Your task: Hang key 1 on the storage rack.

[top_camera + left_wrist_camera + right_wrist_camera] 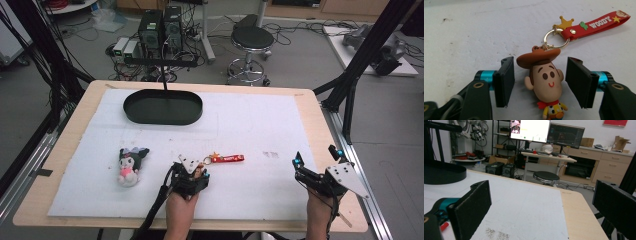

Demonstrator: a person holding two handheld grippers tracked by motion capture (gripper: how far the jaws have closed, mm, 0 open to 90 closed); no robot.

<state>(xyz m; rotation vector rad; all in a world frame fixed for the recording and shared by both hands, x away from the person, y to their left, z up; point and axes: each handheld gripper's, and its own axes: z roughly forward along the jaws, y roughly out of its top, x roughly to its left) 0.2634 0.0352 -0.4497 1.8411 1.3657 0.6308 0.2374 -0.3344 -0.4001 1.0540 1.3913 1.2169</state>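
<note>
A Woody cowboy keychain figure [545,82] lies on the white mat, its gold ring joined to a red strap [596,24] [227,158]. My left gripper [540,83] [192,172] stands open with its two black jaws on either side of the figure's head, not touching it. A small black-and-pink plush doll [130,165] lies to the left of that gripper. A black oval tray [163,107] sits at the back of the mat. My right gripper [316,159] [544,210] is open near the mat's right edge with nothing between its jaws.
The white mat [250,125] covers most of the wooden table [320,125]. A thin black post [166,82] rises from behind the tray. Black frame struts [360,65] stand at the table's right. A stool [251,40] and computers [160,27] sit on the floor beyond.
</note>
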